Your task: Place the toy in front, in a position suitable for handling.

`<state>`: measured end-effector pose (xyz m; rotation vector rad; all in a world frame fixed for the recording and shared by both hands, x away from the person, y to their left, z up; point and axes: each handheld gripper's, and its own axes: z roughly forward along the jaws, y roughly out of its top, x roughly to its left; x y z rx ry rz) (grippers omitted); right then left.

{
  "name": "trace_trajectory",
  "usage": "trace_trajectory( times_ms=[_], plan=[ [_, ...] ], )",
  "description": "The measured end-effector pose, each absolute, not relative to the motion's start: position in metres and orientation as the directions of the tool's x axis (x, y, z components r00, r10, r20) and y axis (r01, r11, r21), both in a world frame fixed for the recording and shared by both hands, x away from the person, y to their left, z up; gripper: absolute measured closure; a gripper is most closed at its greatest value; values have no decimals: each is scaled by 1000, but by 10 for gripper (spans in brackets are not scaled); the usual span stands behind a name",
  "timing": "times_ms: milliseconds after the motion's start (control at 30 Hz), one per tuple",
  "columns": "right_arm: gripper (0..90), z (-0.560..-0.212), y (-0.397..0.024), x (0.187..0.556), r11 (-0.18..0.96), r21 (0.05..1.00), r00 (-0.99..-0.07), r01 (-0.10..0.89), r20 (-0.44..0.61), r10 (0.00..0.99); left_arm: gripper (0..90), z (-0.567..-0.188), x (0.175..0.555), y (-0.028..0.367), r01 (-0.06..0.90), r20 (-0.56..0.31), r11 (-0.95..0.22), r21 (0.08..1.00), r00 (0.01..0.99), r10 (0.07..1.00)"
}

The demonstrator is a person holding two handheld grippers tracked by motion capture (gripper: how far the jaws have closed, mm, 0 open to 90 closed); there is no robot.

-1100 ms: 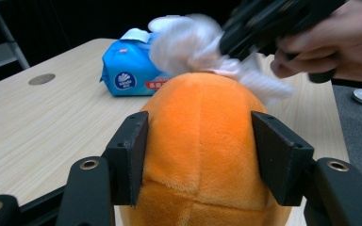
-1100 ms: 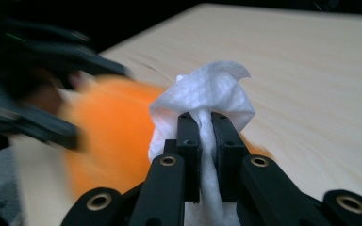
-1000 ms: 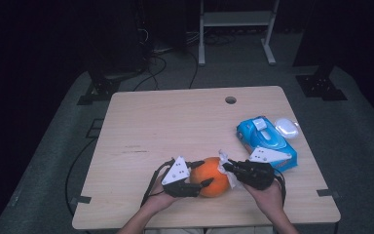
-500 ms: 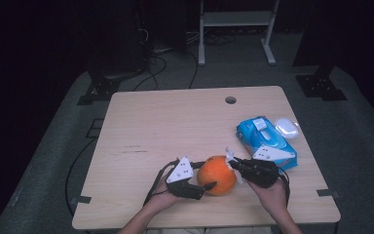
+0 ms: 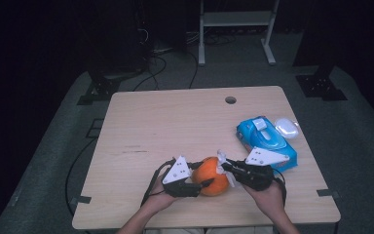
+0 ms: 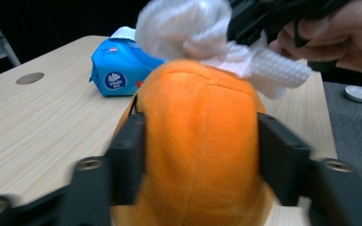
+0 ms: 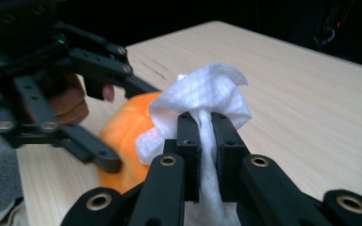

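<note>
High view: my left claw (image 5: 200,184) clamps the orange ball (image 5: 213,175) near the blue pack (image 5: 265,141); my right claw (image 5: 222,165) pinches a wipe (image 7: 202,96). Rub gently, holding the ball steady.

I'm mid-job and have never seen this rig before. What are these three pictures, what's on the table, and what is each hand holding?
A person works with a hand-held two-jaw gripper in each hand. One picture looks down from above; the other two come from cameras riding on each gripper. On the wooden table lie a blue wipes pack and, beside it, a small white lid. The left gripper has an orange plush ball between its jaws, which have just been opening. The right gripper is shut on a white wipe, held against the ball's top.
</note>
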<state>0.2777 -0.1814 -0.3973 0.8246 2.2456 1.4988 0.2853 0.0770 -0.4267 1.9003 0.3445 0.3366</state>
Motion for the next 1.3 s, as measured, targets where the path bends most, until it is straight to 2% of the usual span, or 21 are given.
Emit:
trace_trajectory(
  times_ms=[67, 100, 133, 267, 467, 667, 733, 867, 933, 1000, 1100, 1267, 1300],
  plan=[
    [827, -401, -184, 280, 273, 913, -774, 304, 70, 629, 163, -431, 288, 74, 86, 58, -336, 938, 916, 396],
    [827, -401, -185, 281, 271, 914, -771, 301, 66, 634, 124, -434, 289, 74, 93, 59, -348, 933, 913, 403],
    [828, -401, -186, 282, 269, 914, -767, 303, 67, 639, 126, -437, 289, 74, 102, 51, -350, 931, 914, 403],
    [828, -399, -180, 274, 284, 919, -774, 273, 34, 632, 325, -435, 287, 75, 96, 62, -358, 929, 911, 407],
    [828, -390, -161, 259, 337, 924, -812, 182, -52, 581, 444, -434, 287, 76, 100, 52, -340, 935, 911, 409],
    [829, -394, -180, 270, 302, 924, -762, 234, -19, 647, 465, -429, 286, 79, 113, 37, -331, 937, 908, 417],
    [829, -394, -180, 266, 306, 924, -763, 229, -25, 646, 466, -428, 285, 79, 121, 34, -336, 934, 906, 422],
    [828, -388, -160, 254, 338, 927, -812, 163, -68, 580, 465, -428, 283, 76, 116, 40, -342, 933, 908, 418],
    [829, -386, -154, 253, 369, 918, -803, 146, -108, 587, 465, -428, 281, 75, 106, 54, -349, 931, 907, 419],
    [828, -387, -159, 259, 343, 924, -791, 170, -79, 606, 463, -429, 281, 74, 97, 62, -353, 931, 908, 415],
    [828, -394, -175, 270, 319, 924, -754, 212, -53, 655, 414, -431, 282, 72, 96, 61, -353, 931, 910, 409],
    [828, -403, -187, 277, 300, 917, -737, 265, -8, 676, 185, -437, 287, 68, 104, 48, -342, 934, 912, 408],
    [828, -403, -187, 277, 299, 917, -738, 264, -7, 675, 175, -439, 288, 69, 108, 46, -341, 934, 909, 415]
  ],
)
